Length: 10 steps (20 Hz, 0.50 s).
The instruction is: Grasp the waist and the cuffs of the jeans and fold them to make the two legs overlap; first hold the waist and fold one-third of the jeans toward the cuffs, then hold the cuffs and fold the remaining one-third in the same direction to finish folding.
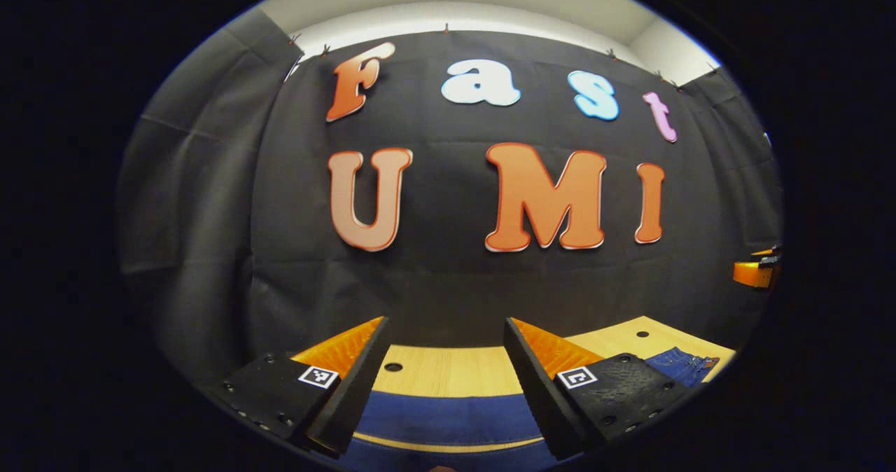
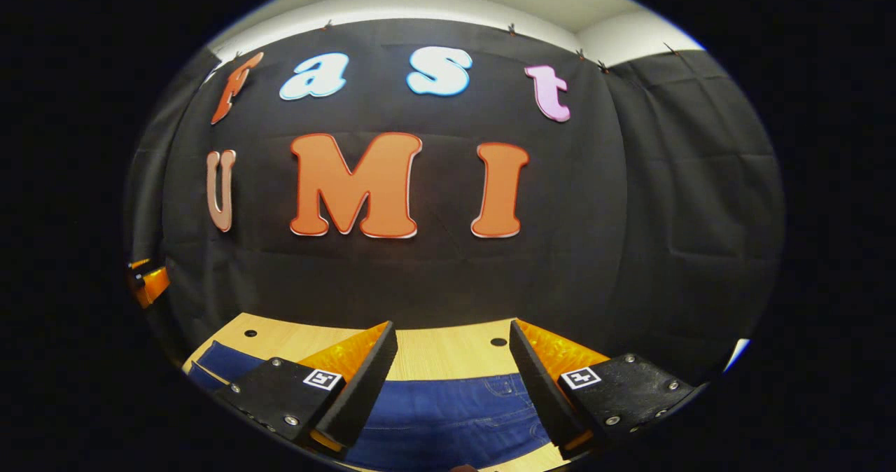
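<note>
Jeans [image 2: 448, 416] flat on wooden surface [image 2: 448, 353], near edge; denim soft, fairly heavy, limp; grip thick waist and cuffs; left hand-held gripper [image 1: 448, 349], right hand-held gripper [image 2: 453, 353] both apart above, empty.

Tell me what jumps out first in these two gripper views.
The blue jeans catch the eye first, spread flat on the light wooden table low in the right gripper view, with the right gripper open above them and holding nothing. In the left gripper view the left gripper is open too, over a plain stretch of denim, with more of the jeans at lower right. Behind the table hangs the booth's black cloth wall.
</note>
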Each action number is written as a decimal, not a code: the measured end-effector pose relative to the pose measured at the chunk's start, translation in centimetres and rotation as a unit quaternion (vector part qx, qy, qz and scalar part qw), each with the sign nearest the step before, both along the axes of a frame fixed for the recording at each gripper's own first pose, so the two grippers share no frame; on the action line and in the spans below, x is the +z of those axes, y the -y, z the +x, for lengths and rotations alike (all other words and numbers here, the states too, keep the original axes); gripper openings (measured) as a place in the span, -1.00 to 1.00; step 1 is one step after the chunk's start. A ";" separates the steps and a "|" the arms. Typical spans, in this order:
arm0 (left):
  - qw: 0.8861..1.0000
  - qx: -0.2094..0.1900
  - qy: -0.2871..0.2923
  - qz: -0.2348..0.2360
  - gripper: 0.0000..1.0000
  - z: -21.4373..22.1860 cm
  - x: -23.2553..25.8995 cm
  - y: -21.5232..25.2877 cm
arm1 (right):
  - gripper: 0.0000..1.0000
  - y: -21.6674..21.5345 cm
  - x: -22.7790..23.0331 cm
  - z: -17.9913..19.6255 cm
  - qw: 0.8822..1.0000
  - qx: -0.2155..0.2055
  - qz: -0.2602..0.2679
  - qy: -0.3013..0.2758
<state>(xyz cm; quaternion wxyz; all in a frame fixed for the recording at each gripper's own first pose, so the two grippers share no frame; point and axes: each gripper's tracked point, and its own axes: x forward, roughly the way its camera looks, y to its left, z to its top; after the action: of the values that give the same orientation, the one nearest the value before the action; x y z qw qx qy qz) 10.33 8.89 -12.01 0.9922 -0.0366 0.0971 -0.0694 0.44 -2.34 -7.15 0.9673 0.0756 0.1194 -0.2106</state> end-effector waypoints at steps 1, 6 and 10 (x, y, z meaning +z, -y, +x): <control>1.000 0.009 -0.018 -0.007 0.95 0.1 -1.2 -0.8 | 0.96 0.7 -1.1 0.0 1.000 -0.006 0.013 -0.012; 0.994 0.069 -0.079 -0.006 0.95 0.5 -5.0 -6.0 | 0.96 2.7 -5.2 0.7 0.997 -0.007 0.059 -0.052; 0.984 0.096 -0.144 -0.040 0.95 -0.1 -9.1 -8.2 | 0.96 2.7 -10.2 0.7 0.985 0.005 0.136 -0.101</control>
<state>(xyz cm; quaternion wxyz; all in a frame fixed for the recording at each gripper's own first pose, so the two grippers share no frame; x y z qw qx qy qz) 10.19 17.08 -21.12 0.9676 -0.0951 0.2324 0.0280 1.11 -5.08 -17.34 0.9320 0.1844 0.2446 -0.1938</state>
